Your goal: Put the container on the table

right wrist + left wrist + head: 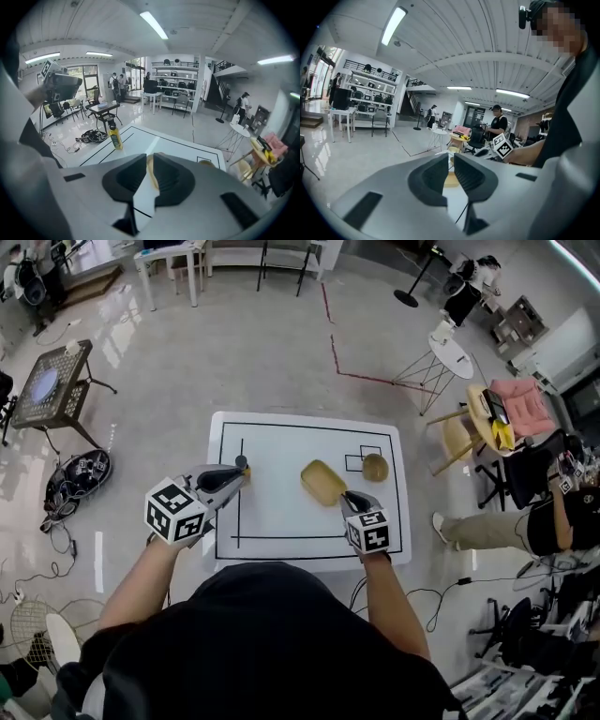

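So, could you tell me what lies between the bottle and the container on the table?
Nothing: the head view shows only bare white table between the bottle and the container.

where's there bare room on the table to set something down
Widest bare patch: the table middle and near edge, between the bottle at left and the container. The far strip is bare too. Crowded at right: container, right gripper and round bowl.
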Demonstrator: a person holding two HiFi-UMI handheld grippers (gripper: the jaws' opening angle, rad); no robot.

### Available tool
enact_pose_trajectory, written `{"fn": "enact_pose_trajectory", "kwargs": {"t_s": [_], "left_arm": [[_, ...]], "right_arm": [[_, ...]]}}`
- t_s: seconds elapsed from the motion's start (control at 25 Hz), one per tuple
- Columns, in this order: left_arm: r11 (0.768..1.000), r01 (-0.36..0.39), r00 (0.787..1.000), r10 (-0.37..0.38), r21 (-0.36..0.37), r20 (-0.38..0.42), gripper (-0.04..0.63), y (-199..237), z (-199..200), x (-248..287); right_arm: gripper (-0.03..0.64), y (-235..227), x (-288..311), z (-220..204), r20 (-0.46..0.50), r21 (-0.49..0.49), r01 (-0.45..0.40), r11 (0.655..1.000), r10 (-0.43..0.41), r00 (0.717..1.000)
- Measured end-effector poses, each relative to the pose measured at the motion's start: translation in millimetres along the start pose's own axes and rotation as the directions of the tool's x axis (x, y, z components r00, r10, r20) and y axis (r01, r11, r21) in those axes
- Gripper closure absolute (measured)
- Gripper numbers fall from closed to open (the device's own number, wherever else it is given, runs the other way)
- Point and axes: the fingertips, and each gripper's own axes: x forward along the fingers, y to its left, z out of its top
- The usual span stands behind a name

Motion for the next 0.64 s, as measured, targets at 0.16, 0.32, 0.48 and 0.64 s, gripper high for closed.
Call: {"fn": "enact_pose_trajectory", "kwargs": {"t_s": [0.16,0.32,0.48,0.64], "left_arm": [[1.000,0.016,1.000,-0.016,0.008,-0.009,0.554,-4,-1,0],[0.999,0.037,0.999,-0.036,0.016,-0.018,0.554,-10,-3,2],[0.998,0.060,0.998,-0.059,0.028,-0.032,0.554,-18,-5,7],[0.997,0.072,0.997,-0.070,0.036,-0.042,0.554,-22,-8,11]], "right_arm": [[0.569,-3,-18,1,0.027,0.028,0.024,0.999,-0.025,0.999],[0.569,-5,-33,-2,0.048,0.052,0.048,0.998,-0.051,0.998],[0.569,-7,-44,-6,0.070,0.078,0.067,0.995,-0.073,0.995],[0.569,-10,-52,-8,0.088,0.086,0.080,0.993,-0.088,0.992]]}}
